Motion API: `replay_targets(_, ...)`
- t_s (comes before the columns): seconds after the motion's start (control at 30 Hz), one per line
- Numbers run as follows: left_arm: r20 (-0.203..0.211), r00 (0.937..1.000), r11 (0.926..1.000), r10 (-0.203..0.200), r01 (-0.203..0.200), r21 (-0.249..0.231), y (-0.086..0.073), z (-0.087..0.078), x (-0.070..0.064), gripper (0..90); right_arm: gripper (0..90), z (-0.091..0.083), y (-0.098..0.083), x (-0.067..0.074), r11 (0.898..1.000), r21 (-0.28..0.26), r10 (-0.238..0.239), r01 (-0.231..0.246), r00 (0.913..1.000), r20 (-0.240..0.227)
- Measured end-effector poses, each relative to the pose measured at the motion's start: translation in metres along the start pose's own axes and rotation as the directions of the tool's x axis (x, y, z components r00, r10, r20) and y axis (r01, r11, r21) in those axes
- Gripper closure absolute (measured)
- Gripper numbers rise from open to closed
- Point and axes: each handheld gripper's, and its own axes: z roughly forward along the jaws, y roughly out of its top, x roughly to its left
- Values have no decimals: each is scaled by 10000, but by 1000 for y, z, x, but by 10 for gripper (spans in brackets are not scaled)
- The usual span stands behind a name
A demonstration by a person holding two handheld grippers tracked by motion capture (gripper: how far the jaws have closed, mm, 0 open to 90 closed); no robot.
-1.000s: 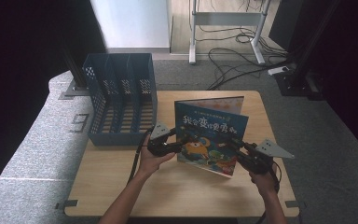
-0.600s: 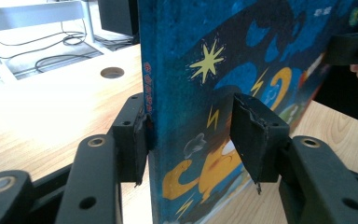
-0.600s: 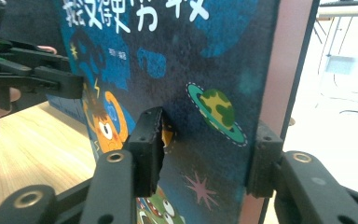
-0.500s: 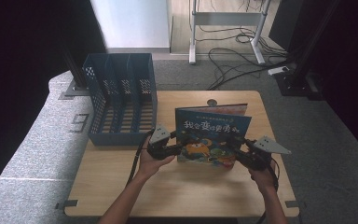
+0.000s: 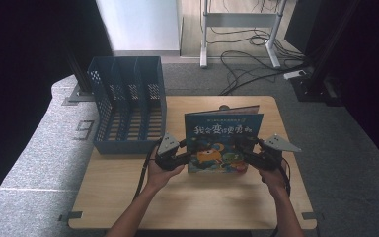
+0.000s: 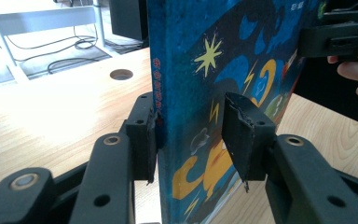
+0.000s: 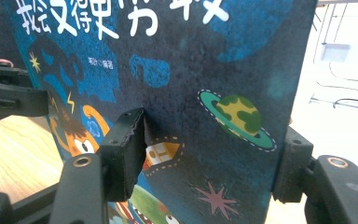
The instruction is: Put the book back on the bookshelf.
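A blue picture book (image 5: 224, 143) with white title letters and a cartoon cover stands upright on the wooden table (image 5: 187, 207), its cover towards me. My left gripper (image 5: 186, 157) holds its lower left edge. In the left gripper view (image 6: 189, 135) one pad presses the spine and the other lies on the book's cover (image 6: 205, 70). My right gripper (image 5: 244, 150) is at the lower right edge. In the right gripper view (image 7: 209, 154) the jaws stand wide, one before the cover (image 7: 191, 70) and one behind the edge.
A blue slotted file organizer (image 5: 128, 98) stands at the table's back left, its compartments open towards the top. A round hole (image 5: 223, 107) lies in the tabletop behind the book. Cables and a desk frame (image 5: 237, 29) sit on the floor beyond.
The book has been tipped from a slant to standing upright and shifted slightly left. Both grippers moved with it, staying at its lower edges.
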Motion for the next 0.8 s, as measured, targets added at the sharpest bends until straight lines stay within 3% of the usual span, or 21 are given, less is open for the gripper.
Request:
replay_targets(0.37, 305, 9995, 9997, -73, 80, -250, -1, 2, 1, 524, 369, 0, 0, -1, 9999, 27, -170, 170, 9998, -85)
replay_targets(0.8, 515, 9986, 9992, 127, -107, -390, -2, 4, -5, 599, 325, -5, -2, -8, 9997, 192, -129, 129, 9999, 25)
